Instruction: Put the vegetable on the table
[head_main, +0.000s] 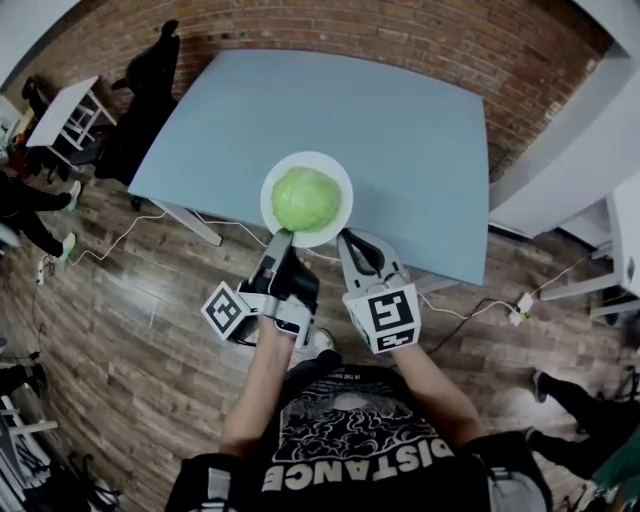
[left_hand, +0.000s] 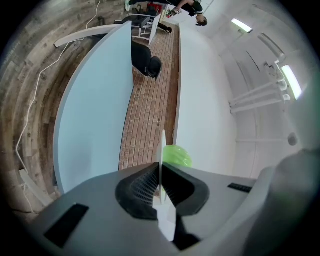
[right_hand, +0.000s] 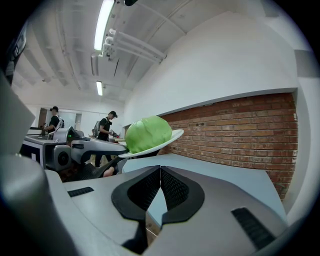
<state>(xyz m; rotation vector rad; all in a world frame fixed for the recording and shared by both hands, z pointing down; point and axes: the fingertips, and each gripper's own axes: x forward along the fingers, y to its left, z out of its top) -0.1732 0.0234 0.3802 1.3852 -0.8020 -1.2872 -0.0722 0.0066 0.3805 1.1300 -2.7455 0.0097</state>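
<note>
As left claw (head_main: 283, 237) grips its plate (head_main: 300, 160), probable cabbage (head_main: 306, 199) sits beyond.

Cabbage (head_main: 306, 198) on plate (head_main: 344, 180), seemingly above table (head_main: 410, 120)

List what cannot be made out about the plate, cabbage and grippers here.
Left gripper view: the plate, seen edge-on, and the left gripper hide most of the cabbage.
Head view: the cabbage covers the plate's middle, and the plate hides the left gripper's jaw beneath its rim.
Right gripper view: the people behind are too small to describe.
</note>
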